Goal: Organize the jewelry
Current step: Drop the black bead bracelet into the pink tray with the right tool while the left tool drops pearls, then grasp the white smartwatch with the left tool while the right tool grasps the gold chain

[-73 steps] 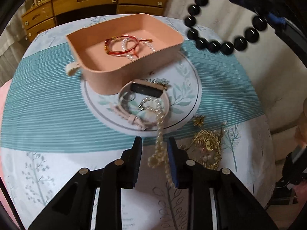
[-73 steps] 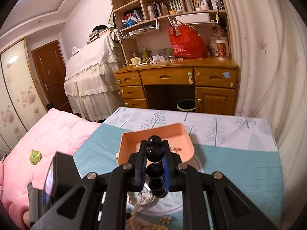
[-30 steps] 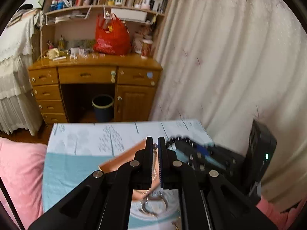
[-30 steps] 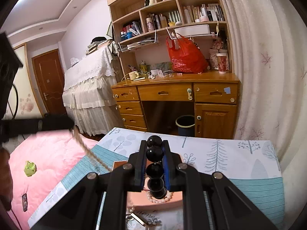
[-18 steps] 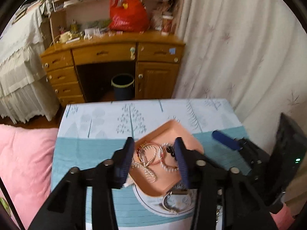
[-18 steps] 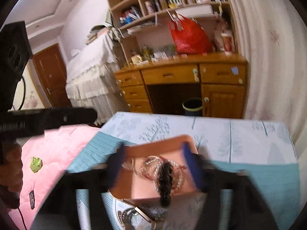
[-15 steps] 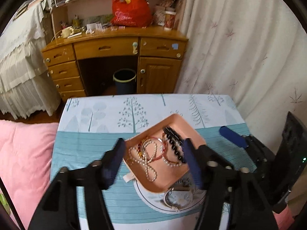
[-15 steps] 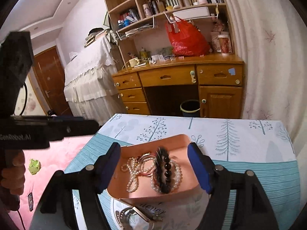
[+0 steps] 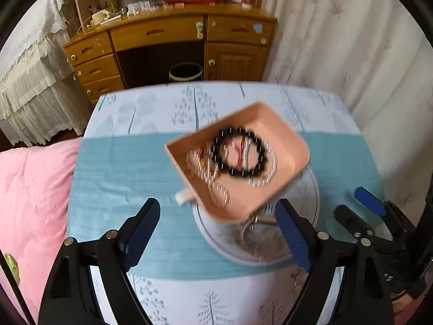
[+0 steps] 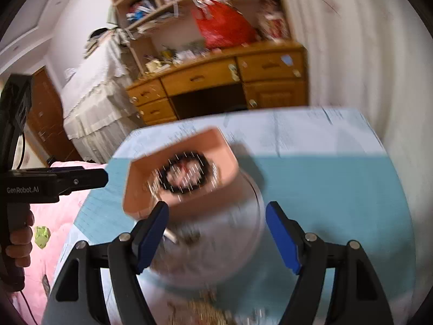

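A peach jewelry tray (image 9: 286, 146) stands on the table, also in the right wrist view (image 10: 216, 146). In it lie a black bead bracelet (image 9: 239, 157) (image 10: 186, 173), a pearl strand (image 9: 216, 187) and a red cord bracelet (image 9: 240, 146). My left gripper (image 9: 217, 233) is open and empty above the table, in front of the tray. My right gripper (image 10: 216, 235) is open and empty too, above the round printed plate (image 10: 243, 243). More jewelry (image 9: 251, 233) lies on that plate (image 9: 311, 189), blurred.
Gold pieces (image 10: 205, 308) lie near the table's front edge. The right gripper's body (image 9: 373, 216) shows at the right of the left view; the left one (image 10: 54, 181) at the left of the right view. A pink bed (image 9: 27, 203) is left; a wooden desk (image 9: 167, 43) behind.
Both grippers opened: the left dropped the pearl necklace and the right dropped the black bead bracelet into the tray. Both jaws are now wide and the views are tilting down toward the table.
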A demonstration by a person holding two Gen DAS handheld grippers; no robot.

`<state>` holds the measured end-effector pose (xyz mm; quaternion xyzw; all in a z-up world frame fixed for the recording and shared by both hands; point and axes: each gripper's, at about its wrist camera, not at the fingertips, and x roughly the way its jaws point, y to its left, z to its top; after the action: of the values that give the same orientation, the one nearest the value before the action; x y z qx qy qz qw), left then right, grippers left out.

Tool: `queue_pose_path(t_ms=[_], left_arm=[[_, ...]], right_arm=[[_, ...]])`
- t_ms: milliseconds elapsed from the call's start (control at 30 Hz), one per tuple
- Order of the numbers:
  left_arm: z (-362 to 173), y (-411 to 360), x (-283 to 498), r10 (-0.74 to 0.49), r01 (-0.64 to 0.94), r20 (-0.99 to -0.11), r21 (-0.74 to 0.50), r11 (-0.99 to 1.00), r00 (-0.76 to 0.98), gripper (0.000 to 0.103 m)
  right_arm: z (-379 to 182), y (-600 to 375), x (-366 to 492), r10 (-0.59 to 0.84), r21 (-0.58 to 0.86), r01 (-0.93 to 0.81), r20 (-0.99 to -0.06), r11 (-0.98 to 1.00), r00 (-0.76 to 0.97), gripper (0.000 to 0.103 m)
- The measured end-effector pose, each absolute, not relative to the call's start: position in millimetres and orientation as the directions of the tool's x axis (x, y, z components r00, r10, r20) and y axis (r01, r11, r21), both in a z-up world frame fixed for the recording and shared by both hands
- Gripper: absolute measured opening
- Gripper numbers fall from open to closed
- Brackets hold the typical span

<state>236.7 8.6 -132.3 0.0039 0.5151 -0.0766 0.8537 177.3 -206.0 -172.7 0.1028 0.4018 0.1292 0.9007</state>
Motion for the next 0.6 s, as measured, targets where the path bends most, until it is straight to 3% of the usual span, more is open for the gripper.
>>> queue_pose_path(t_ms=[200,500,600], left_arm=[[-156,2,216,-0.132,0.143,-0.912,-0.082,0.986,0.389,0.086],[-197,-29,195,-0.077,0.21,-0.943,-0.008,0.978,0.323,0.087],[-205,-40,191,-0.048,0.248,-0.936,0.043,0.968,0.35,0.094]], right_arm=[[-198,-220,129,0.276,0.333,0.002,-0.782,0.943,0.558,0.075],[-214,-196,75,0.247,0.235,-0.084,-0.852,0.968,0.461,0.075],[-214,-193,70,0.237,0.212,-0.106,-0.845,0.971,0.48,0.073]])
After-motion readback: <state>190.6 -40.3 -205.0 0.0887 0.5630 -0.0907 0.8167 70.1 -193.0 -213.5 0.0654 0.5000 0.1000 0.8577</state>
